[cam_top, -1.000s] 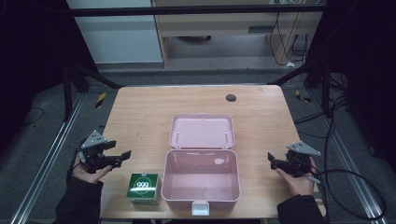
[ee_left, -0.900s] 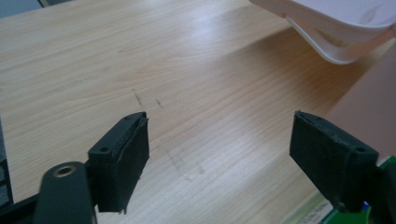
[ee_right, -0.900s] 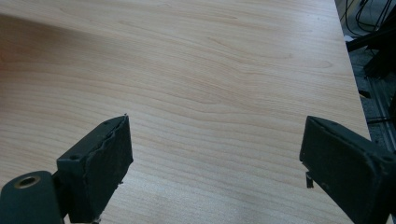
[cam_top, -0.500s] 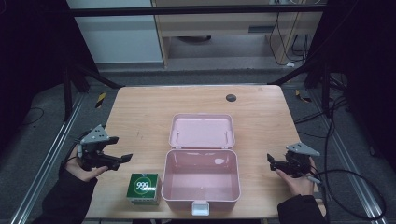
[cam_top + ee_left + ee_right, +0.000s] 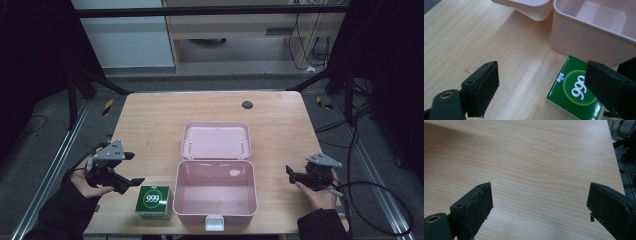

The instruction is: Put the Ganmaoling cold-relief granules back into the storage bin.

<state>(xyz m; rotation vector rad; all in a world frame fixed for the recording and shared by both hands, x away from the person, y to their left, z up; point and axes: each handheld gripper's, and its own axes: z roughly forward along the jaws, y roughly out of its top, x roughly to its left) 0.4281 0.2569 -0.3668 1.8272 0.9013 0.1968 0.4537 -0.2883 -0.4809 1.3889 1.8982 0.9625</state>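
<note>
Beside the open pink box [image 5: 215, 192], at its left wall, lies the green carton [image 5: 154, 201] (marked 999); just left of it the left gripper [image 5: 131, 170] has been opening, nothing between its jaws, while the right gripper [image 5: 290, 174] gapes over bare table [image 5: 150, 120]

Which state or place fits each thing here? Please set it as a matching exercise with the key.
1. green box
2. pink case
3. left gripper
4. black disc

a. lid laid back, nothing inside
b. far side of the table, alone
c. jaws apart, nothing between them
d. flat on the table, close beside the case's left wall

Pairs: 1-d, 2-a, 3-c, 4-b
</note>
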